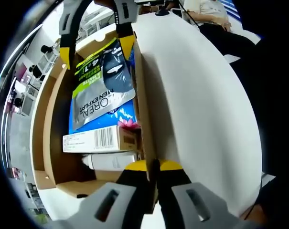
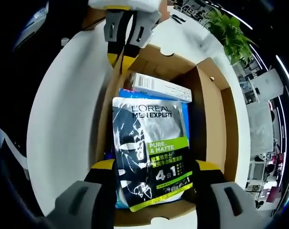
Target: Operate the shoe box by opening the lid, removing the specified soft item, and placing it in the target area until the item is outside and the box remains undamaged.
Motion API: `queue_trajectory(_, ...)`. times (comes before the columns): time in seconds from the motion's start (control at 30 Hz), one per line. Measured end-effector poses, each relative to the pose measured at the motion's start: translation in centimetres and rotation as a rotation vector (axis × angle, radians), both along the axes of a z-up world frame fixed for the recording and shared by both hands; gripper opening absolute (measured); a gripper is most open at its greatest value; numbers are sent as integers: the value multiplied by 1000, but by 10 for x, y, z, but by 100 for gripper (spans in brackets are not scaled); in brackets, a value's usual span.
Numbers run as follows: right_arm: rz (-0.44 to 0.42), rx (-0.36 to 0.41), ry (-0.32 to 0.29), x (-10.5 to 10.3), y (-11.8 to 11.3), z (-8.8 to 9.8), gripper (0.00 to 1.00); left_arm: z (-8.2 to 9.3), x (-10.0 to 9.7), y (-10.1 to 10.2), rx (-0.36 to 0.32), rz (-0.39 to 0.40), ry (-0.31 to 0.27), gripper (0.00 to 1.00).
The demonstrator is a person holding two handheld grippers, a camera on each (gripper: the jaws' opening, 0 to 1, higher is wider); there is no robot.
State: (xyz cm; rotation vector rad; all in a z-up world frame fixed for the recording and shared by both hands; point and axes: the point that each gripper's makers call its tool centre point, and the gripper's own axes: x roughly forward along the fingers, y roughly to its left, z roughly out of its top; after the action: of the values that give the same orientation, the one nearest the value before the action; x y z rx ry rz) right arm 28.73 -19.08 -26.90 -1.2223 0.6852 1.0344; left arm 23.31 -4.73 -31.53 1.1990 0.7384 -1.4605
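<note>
In the left gripper view, the left gripper (image 1: 153, 167) has its yellow-tipped jaws drawn close together on the near end of the shoe box's (image 1: 145, 109) side wall, pinching the cardboard edge. The box is open brown cardboard on a white table (image 1: 201, 109). Inside lies the soft item, a flat pouch (image 1: 103, 81) printed in silver-grey, dark navy and lime green, with "L'OREAL MEN EXPERT" and "4 in 1" lettering. It rests on a blue pack (image 1: 103, 121). Just beside it sits a small carton (image 1: 101, 138) with a barcode, and next to that a white bottle (image 1: 111, 161); something pink shows at the carton's corner, too small to identify. The right gripper (image 1: 97, 43) enters at the far end, its jaws spread either side of the pouch's edge.

In the right gripper view, the right gripper (image 2: 151, 174) has its jaws wide apart, one on each side of the pouch's (image 2: 149, 152) near end; whether the pads touch it I cannot tell. The pouch lies flat in the shoe box (image 2: 216, 119), covering most of the blue pack (image 2: 185, 124). The carton (image 2: 161, 87) lies beyond it. The left gripper (image 2: 123, 47) holds the far left wall. A green plant (image 2: 228, 31) stands past the table (image 2: 63, 119).
</note>
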Motion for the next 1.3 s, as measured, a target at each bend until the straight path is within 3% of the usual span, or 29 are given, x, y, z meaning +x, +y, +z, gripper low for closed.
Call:
queue_trajectory(0.13,-6,5,-65,2,3,8,67,0,0,0,-3,1,2,4)
queue_trajectory(0.2,-32,30,-140,5,6,14,67,0,0,0,-2,-1,1,4)
queue_trajectory(0.27,-3,-12,-196,0,4,11,64,0,0,0,-3,-7,-1,4)
queue_trajectory(0.4,-10,33,-333,4,12,25,66,0,1,0,-4,-3,4,4)
queue_trajectory(0.5,-5,-11,-455,6,13,35,71,0,1,0,-5,-5,3,4)
queue_trajectory(0.63,21,-25,-598,4,21,52,66,0,3,0,-5,-4,3,4)
queue_trajectory(0.83,-16,-8,-705,10,20,72,64,0,4,0,-7,-3,3,4)
queue_trajectory(1.17,-42,-48,-720,25,18,62,62,0,4,0,-1,-7,-5,4)
queue_trajectory(1.3,-43,-64,-758,34,19,61,60,-1,3,0,-5,-9,-2,4)
